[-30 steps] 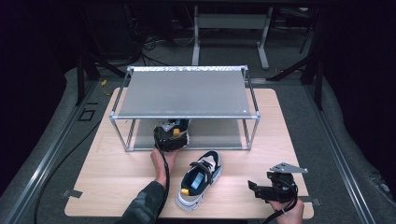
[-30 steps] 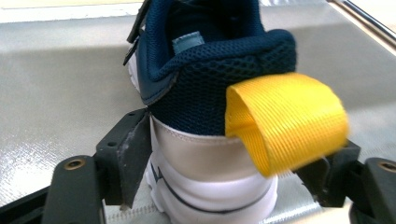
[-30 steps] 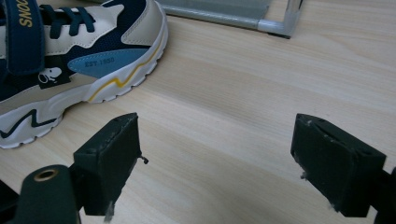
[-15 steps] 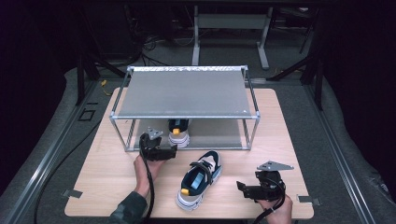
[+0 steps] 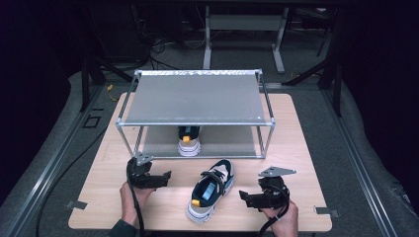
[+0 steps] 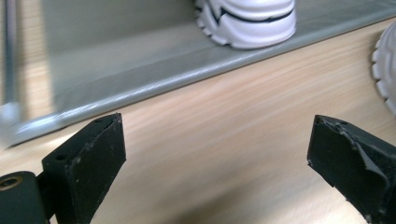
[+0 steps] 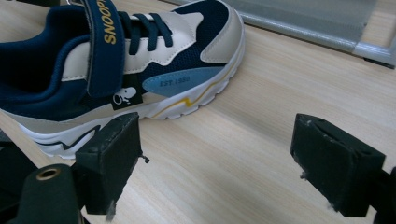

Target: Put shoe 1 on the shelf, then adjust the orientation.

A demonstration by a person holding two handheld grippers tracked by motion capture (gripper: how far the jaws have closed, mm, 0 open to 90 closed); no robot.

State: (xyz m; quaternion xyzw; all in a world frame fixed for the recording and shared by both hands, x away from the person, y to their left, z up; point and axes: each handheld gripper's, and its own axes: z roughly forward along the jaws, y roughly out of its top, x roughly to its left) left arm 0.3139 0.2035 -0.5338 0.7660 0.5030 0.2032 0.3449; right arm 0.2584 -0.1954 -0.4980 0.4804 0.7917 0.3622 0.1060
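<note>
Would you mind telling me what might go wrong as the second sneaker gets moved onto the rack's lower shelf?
1. The sneaker on the table lies at a slant; a grasp by the open right tool may twist it.
2. The sneaker already on the lower shelf sits mid-shelf and could get bumped.
3. The rack's top shelf leaves low clearance for the tool.

We hold our left gripper [image 5: 165, 177] low near the table's front-left corner; its jaws have just been opening and stand wide with nothing between them. Our right gripper [image 5: 245, 197] sits near the front edge, jaws apart and bare.
</note>
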